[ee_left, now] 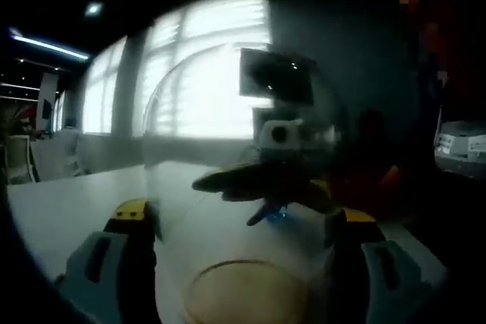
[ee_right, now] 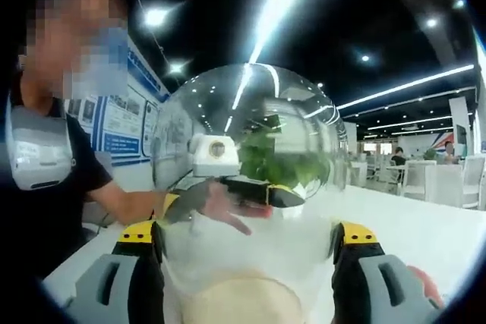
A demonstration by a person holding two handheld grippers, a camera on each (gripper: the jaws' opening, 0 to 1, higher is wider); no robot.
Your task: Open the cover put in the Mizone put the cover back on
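A clear dome (ee_left: 243,187) is clamped between the jaws of the left claw (ee_left: 243,263), a tan disc (ee_left: 247,294) seen low inside it. Through the dome, the other claw is seen beyond, over the white counter (ee_left: 68,202).

The same dome (ee_right: 250,180) is clamped by the right claw (ee_right: 247,263). Behind the dome, the left claw (ee_right: 228,187) and a hand (ee_right: 220,206) are seen. The counter (ee_right: 410,225) stretches to the right of the dome. No Mizone bottle can be made out.
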